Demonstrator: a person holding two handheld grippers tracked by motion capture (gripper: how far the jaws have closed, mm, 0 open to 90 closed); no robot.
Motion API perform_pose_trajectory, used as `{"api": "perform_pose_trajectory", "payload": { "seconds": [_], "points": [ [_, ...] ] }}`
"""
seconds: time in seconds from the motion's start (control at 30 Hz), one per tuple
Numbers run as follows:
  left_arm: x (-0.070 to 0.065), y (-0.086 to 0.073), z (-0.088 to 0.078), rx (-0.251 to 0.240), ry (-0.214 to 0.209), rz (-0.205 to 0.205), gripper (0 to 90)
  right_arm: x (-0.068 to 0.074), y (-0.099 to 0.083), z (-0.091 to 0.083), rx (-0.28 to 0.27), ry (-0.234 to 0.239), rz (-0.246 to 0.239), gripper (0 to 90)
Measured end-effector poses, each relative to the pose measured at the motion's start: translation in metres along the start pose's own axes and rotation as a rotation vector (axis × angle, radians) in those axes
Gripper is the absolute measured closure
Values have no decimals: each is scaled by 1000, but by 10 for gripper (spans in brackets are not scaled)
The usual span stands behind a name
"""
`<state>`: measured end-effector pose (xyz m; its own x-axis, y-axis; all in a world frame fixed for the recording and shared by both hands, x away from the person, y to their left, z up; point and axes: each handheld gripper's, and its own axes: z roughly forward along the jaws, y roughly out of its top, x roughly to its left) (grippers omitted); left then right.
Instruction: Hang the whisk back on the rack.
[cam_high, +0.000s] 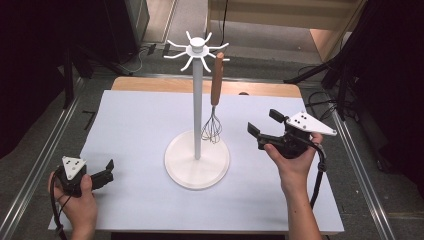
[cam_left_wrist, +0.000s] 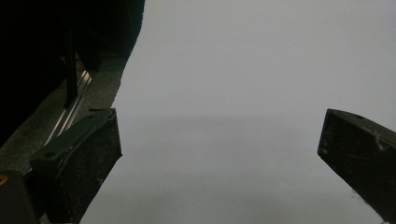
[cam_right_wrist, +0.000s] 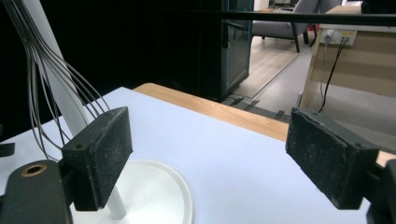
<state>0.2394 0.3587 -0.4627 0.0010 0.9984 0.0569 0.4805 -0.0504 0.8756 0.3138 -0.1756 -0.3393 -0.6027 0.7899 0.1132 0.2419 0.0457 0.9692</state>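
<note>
The right gripper (cam_high: 265, 125) stands with its jaws wide apart and nothing between them; in the right gripper view (cam_right_wrist: 208, 158) the two black pads frame bare white desk, with the wire loops of the whisk (cam_right_wrist: 44, 88) just off the outer side of the pad at the picture's left, not touching it. The right hand (cam_high: 295, 160) holds this gripper over the right part of the desk, jaws aimed toward the stand, and a black cable trails from it along the forearm. The whisk (cam_high: 216, 97) hangs from one of the curved arms at the top of the white stand (cam_high: 198, 105), its brown wooden handle uppermost and its wire head down, just above the stand's round base and just to the right of the pole. The stand sits on its round base near the middle of the desk (cam_high: 135, 120), whose white cover leaves a strip of wood bare along the far edge. The left gripper (cam_high: 106, 172) also has its jaws wide, empty in the left gripper view (cam_left_wrist: 219, 149), where they look along plain white desk near its left edge. The left hand (cam_high: 75, 192) keeps it low near the front left corner, well apart from the stand.
</note>
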Motion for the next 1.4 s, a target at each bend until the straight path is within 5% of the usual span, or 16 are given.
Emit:
{"api": "perform_pose_trajectory", "payload": {
  "seconds": [0.3,0.8,1.4],
  "points": [
    [0,0,0,2,2,7,1,-7,-14,-1,60,-25,-22,141],
    [-1,0,0,1,1,8,1,-20,-45,-5,107,-61,11,140],
    [-1,0,0,3,3,13,1,-34,-72,-11,110,-121,56,140]
  ]
}}
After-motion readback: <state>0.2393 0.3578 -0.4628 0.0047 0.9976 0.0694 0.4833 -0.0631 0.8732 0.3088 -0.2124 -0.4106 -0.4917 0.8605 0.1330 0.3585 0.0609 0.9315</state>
